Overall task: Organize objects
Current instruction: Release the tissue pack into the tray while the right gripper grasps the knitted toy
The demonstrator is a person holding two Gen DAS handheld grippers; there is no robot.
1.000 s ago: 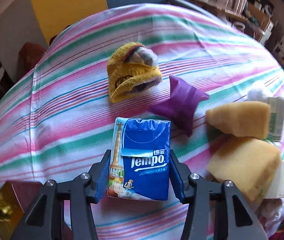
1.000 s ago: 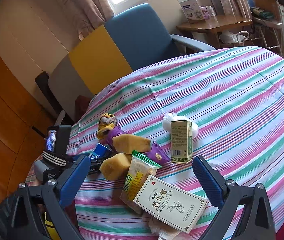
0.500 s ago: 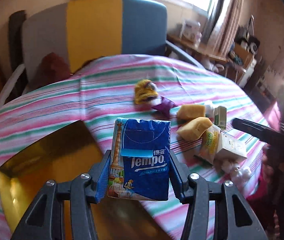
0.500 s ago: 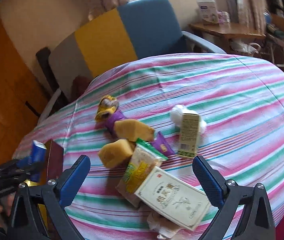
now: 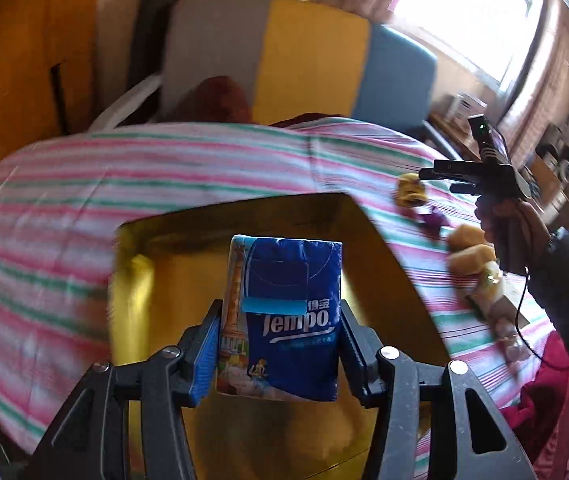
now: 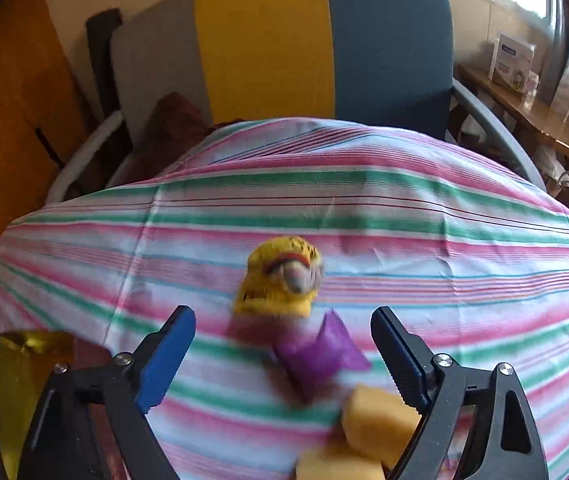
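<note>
Blue tissue pack (image 5: 292, 316) pinched upright between the pads of the left tongs (image 5: 280, 344), held over the gold box (image 5: 384, 264) on the striped surface (image 5: 64, 208). Right tongs (image 6: 284, 354) spread but closing, nothing pinched, above the purple pouch (image 6: 316, 354), just short of the yellow knitted toy (image 6: 280, 278); yellow sponges (image 6: 376, 428) nearer.

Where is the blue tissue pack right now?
The blue tissue pack sits mid-frame in the left wrist view, clamped in the left gripper above the gold box.
</note>
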